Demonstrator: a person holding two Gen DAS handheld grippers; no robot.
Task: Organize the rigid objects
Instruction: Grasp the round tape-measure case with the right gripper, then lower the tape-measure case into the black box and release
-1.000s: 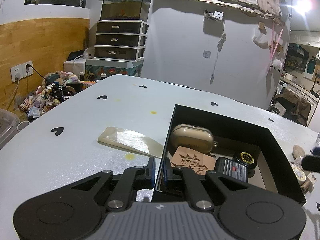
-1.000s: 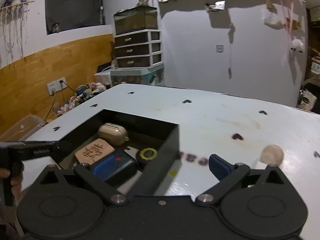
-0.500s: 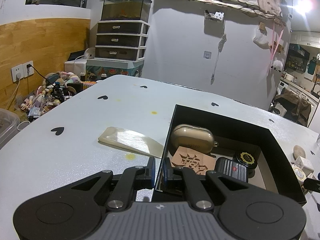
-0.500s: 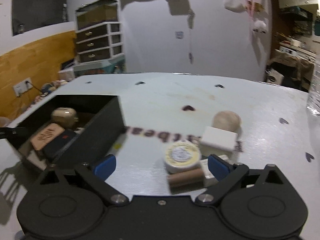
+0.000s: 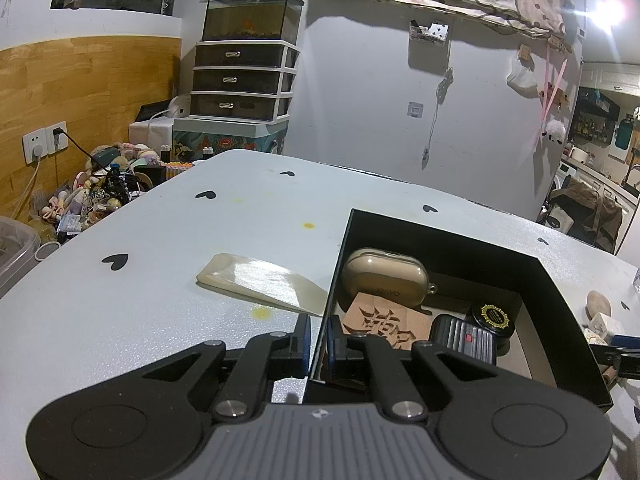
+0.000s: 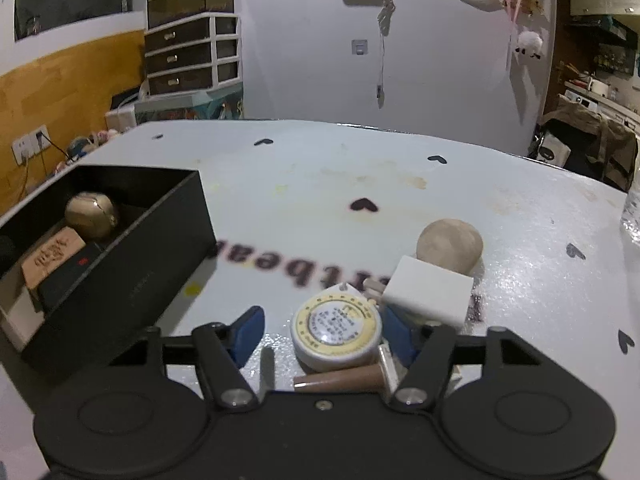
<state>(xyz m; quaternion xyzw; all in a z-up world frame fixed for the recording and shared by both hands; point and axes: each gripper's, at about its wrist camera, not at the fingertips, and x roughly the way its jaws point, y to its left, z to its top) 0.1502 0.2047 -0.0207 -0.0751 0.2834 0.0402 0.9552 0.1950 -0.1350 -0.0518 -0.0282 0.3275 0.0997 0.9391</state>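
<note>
A black box (image 5: 560, 292) stands on the white table and also shows in the right wrist view (image 6: 132, 264). It holds a tan earbud case (image 5: 386, 282), a carved wooden tile (image 5: 384, 322), a dark ribbed case (image 5: 464, 340) and a black round tin (image 5: 494, 316). My left gripper (image 5: 318, 340) is shut on the box's near left wall. My right gripper (image 6: 324, 330) is open around a round white and yellow tin (image 6: 336, 328). A white block (image 6: 428, 294), a brown tube (image 6: 344, 380) and a beige round stone (image 6: 450, 246) lie close by.
A pale cream wedge-shaped piece (image 5: 260, 284) lies on the table left of the box. A clear bottle (image 6: 632, 212) stands at the table's right edge. Drawers with a fish tank (image 5: 248, 72) and floor clutter (image 5: 92, 200) lie beyond the table's far left.
My right gripper has swung right from the box and come down over the small objects, with the round tin now between its fingers. The left gripper and box have not moved.
</note>
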